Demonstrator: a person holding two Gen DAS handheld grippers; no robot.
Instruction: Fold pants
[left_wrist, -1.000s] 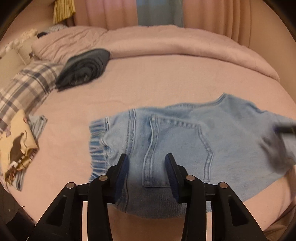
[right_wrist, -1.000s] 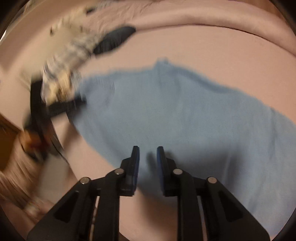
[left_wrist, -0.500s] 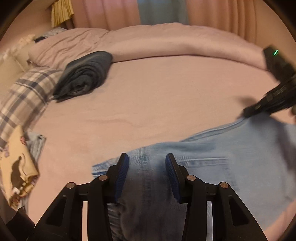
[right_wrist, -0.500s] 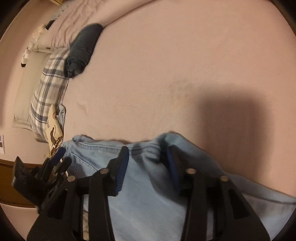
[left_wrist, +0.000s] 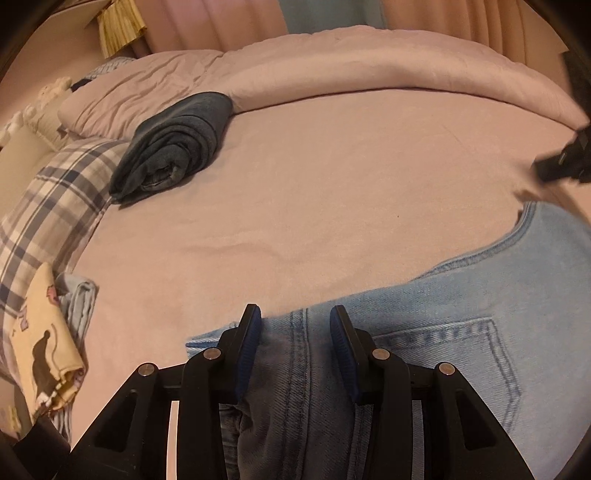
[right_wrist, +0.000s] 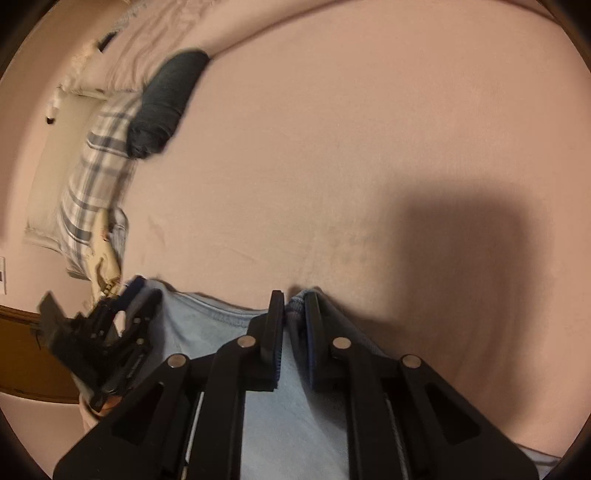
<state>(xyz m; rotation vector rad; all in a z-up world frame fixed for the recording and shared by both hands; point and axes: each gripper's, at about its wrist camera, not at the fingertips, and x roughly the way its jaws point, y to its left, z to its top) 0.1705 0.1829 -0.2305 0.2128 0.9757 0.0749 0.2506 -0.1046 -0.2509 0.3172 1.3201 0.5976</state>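
The pair of light-blue denim pants (left_wrist: 461, 332) lies at the near edge of the pink bedsheet (left_wrist: 314, 177), at about 5 o'clock in the left wrist view. The left gripper (left_wrist: 295, 332) stands part-way open astride a bunched, stitched seam, though I cannot tell whether its pads actually press the cloth. The right gripper (right_wrist: 294, 325) is narrow, pinching a fold of the hem at 6 o'clock of its own view, and its jaws are opening slightly.

The likeliest trouble: that loosening right pinch lets the denim slide out, so one corner drops and the fold comes out skewed. Thick seams under the left jaws could also slip free if both hands pull apart.

Counted: one pair of pants, two grippers, one rolled dark-grey garment (left_wrist: 173, 144) at 10 o'clock, one blue-and-white plaid pillow (left_wrist: 51, 214) at 9 o'clock, one yellow printed cloth (left_wrist: 44, 354) at 8 o'clock.
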